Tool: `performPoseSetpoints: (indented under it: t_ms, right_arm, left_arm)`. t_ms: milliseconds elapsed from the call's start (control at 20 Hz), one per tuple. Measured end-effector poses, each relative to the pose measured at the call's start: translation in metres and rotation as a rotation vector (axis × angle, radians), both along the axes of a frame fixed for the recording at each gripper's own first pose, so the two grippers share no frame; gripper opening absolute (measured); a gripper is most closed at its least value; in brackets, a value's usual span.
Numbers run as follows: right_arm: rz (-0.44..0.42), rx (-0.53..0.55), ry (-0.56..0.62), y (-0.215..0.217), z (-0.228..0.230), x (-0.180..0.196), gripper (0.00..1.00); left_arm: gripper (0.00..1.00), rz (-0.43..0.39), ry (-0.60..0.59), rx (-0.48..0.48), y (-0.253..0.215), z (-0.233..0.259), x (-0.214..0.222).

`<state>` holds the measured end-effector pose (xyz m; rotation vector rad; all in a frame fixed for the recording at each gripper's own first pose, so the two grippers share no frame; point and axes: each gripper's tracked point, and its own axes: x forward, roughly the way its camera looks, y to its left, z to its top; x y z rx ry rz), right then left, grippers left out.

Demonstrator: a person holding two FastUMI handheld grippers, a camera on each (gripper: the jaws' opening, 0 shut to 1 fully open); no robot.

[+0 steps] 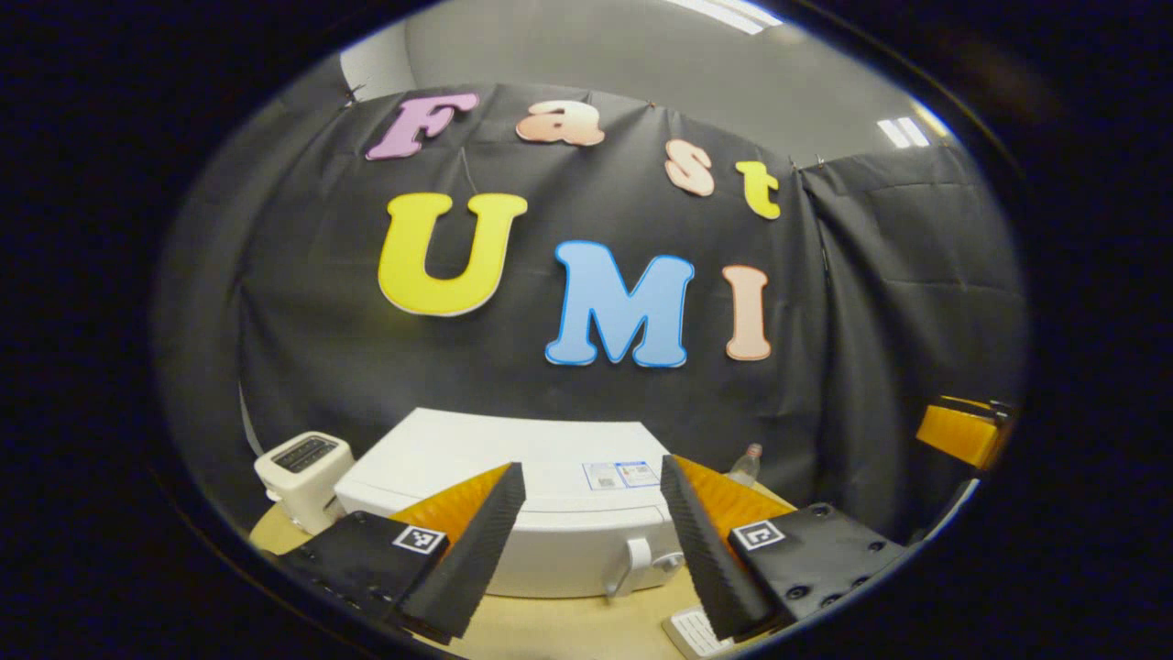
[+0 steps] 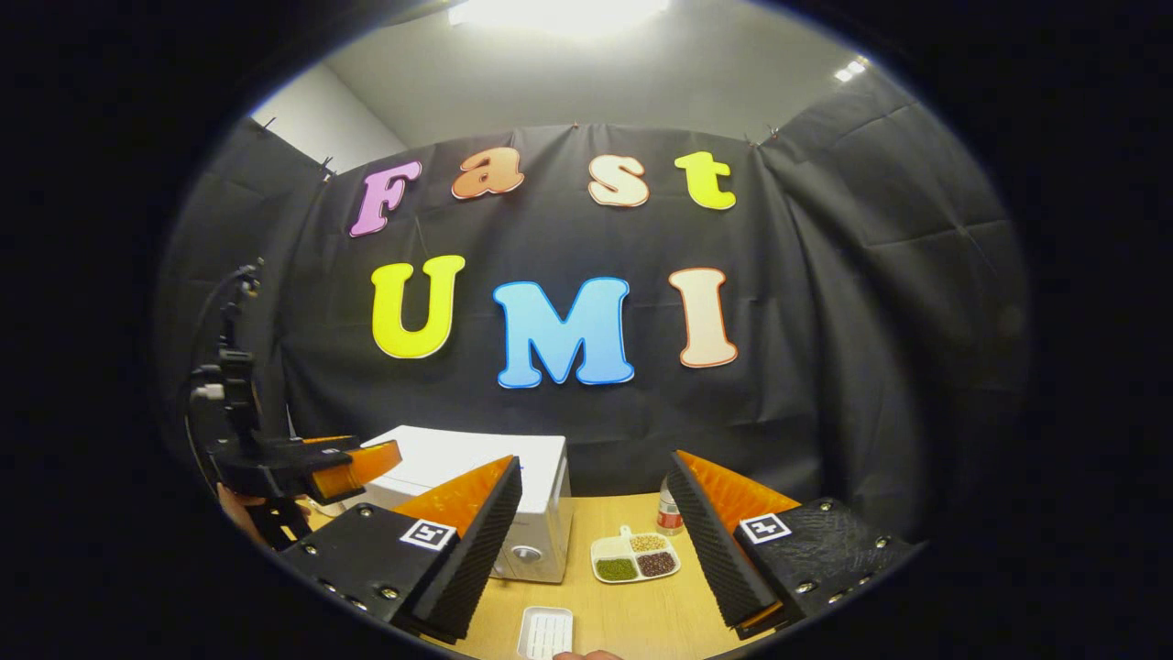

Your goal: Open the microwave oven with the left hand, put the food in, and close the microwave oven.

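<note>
While you hold both grippers above the light wooden tabletop (image 2: 632, 623), the white box-shaped microwave oven (image 1: 513, 495) sits at the back against the black cloth, its door shut and its white handle (image 1: 632, 561) at the front right corner in the left gripper view. Your left gripper (image 1: 591, 541) hangs above and in front of the oven, jaws spread wide with nothing between them; in the right gripper view it appears at the left (image 2: 353, 467), over the oven's top (image 2: 476, 458). Your right gripper (image 2: 596, 541) is likewise spread and empty. A cream toaster (image 1: 304, 477) stands just left of the oven. The food, a white three-part dish of green, dark and pale grains (image 2: 635, 557), lies right of the oven, a small bottle (image 2: 670, 513) behind it. A white ribbed rectangular tray (image 2: 546, 632) lies nearest you.
</note>
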<state>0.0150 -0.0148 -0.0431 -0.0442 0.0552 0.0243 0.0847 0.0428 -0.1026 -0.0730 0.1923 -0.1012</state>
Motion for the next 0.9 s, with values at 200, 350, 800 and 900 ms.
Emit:
performPoseSetpoints:
  t_ms: [200, 350, 800, 900]
  right_arm:
    - [0.049, 0.036, -0.005, 0.027, 0.008, 0.003, 0.97]
    - [0.064, 0.037, -0.017, 0.043, 0.013, 0.005, 0.96]
    - [0.045, 0.021, -0.051, 0.079, 0.027, 0.002, 0.96]
    - [0.040, 0.011, -0.057, 0.084, 0.031, 0.001, 0.96]
  left_arm:
    - [0.96, 0.041, -0.110, 0.063, 0.019, 0.061, -0.046]
    - [0.96, 0.046, -0.151, 0.070, 0.027, 0.088, -0.062]
    - [0.97, 0.045, -0.161, 0.066, 0.071, 0.096, -0.075]
    - [0.97, 0.043, -0.163, 0.054, 0.078, 0.098, -0.075]
